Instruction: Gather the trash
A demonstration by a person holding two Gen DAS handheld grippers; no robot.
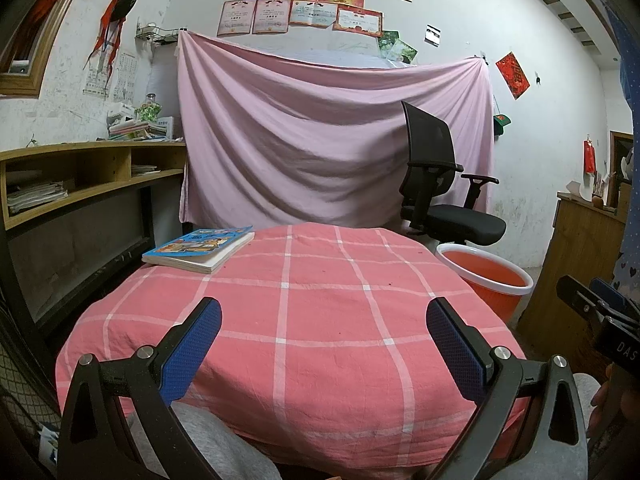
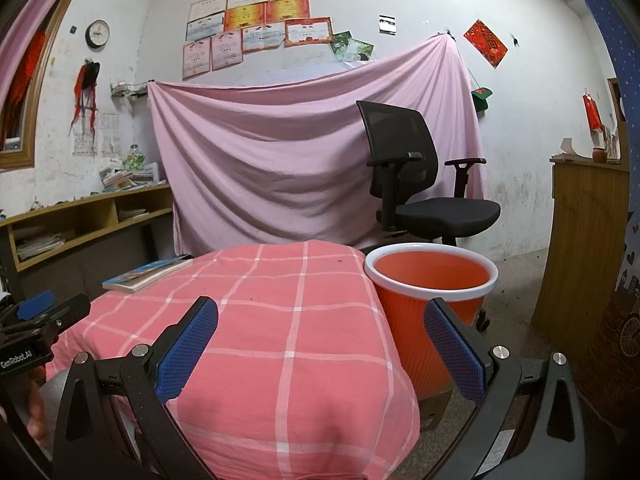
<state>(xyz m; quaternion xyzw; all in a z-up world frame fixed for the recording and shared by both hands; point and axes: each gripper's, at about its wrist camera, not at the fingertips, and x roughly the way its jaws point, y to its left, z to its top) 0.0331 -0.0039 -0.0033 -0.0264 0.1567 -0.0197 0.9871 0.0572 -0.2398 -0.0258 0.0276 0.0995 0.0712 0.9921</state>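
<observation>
both grippers, left gripper (image 1: 324, 320) and right gripper (image 2: 320, 320), hover wide open and hold nothing above the pink checked surface (image 1: 320, 300); an orange bin (image 2: 432, 292) stands just beside it.

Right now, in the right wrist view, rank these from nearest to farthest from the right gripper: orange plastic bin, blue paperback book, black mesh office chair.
From the right gripper:
1. Orange plastic bin, just right of the table.
2. Blue paperback book, table's far left corner.
3. Black mesh office chair, behind the bin.
</observation>
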